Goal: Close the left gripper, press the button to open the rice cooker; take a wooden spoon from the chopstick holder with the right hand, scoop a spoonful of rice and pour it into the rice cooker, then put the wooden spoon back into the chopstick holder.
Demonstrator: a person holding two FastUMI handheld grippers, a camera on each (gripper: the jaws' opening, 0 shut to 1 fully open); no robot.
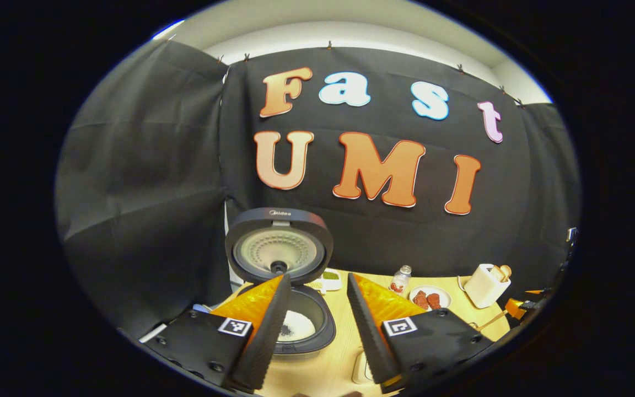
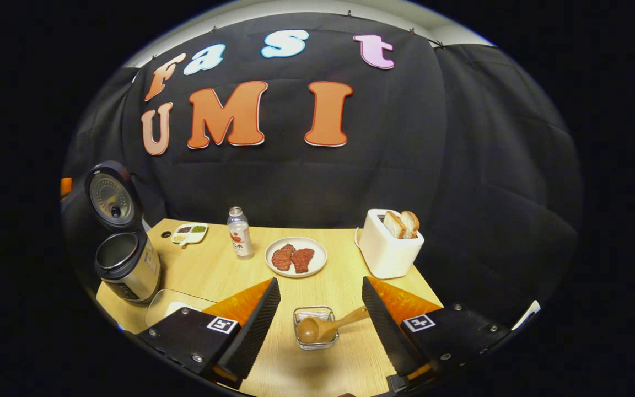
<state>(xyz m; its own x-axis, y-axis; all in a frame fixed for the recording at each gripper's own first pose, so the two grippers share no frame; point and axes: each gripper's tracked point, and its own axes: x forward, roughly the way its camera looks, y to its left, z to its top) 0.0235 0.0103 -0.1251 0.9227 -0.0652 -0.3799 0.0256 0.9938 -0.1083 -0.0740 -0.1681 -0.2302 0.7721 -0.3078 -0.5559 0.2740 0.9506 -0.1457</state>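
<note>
On the wooden table (image 2: pixel 213 270), the rice cooker (image 2: pixel 127 264) is standing with its lid up and the wooden spoon (image 2: pixel 326 325) is lying in the chopstick holder (image 2: pixel 315 328), so both the right gripper (image 2: pixel 320 325) and the left gripper (image 1: pixel 315 325) are resting spread and empty.

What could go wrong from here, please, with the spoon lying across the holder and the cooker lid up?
The spoon lies slanted across the holder's rim, handle near one finger of the open right gripper; a nudge might tip it out. The cooker stands open with rice inside, close by the left gripper, which could bump it.
</note>
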